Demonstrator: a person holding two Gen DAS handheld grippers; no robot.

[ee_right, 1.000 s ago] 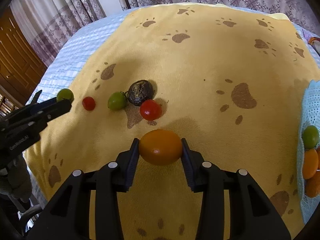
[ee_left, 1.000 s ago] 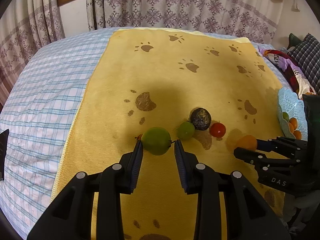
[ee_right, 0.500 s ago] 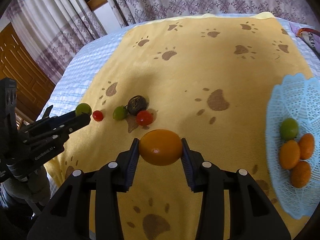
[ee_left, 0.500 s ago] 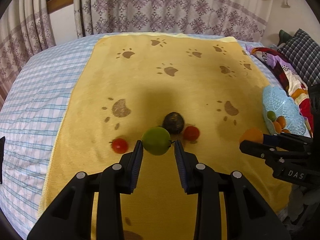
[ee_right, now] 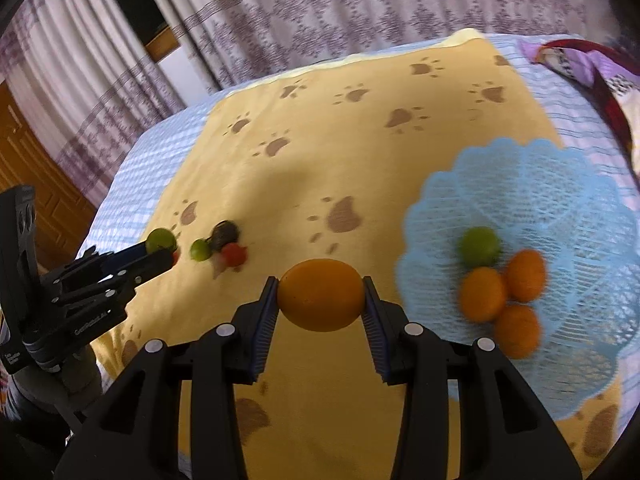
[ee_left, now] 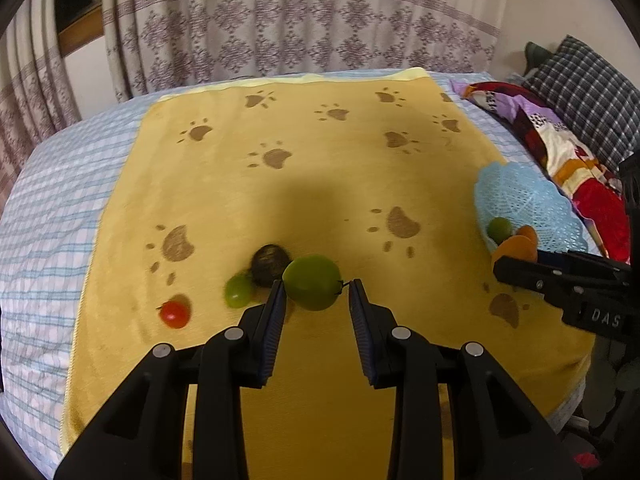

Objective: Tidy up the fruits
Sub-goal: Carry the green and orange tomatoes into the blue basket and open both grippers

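Observation:
My left gripper (ee_left: 316, 290) is shut on a green fruit (ee_left: 312, 282), held above the yellow paw-print blanket (ee_left: 320, 168). My right gripper (ee_right: 320, 294) is shut on an orange fruit (ee_right: 322, 295), just left of the light blue lattice plate (ee_right: 540, 184). That plate holds a green fruit (ee_right: 479, 246) and three orange fruits (ee_right: 482, 294). On the blanket lie a small green fruit (ee_left: 239, 290), a dark round fruit (ee_left: 269, 264) and a red tomato (ee_left: 174, 313). In the right wrist view a second red tomato (ee_right: 234, 255) sits by the dark fruit (ee_right: 224, 234).
The blanket covers a bed with a blue checked sheet (ee_left: 52, 208). Patterned curtains (ee_left: 300, 28) hang behind it. A colourful quilt (ee_left: 560, 152) and a checked pillow (ee_left: 588, 92) lie at the right, beyond the plate (ee_left: 520, 200). A wooden door (ee_right: 28, 164) stands at the left.
Both grippers have risen and swung to the right with their fruits. The plate has come much nearer in the right wrist view; the loose fruits have slid leftward in both views.

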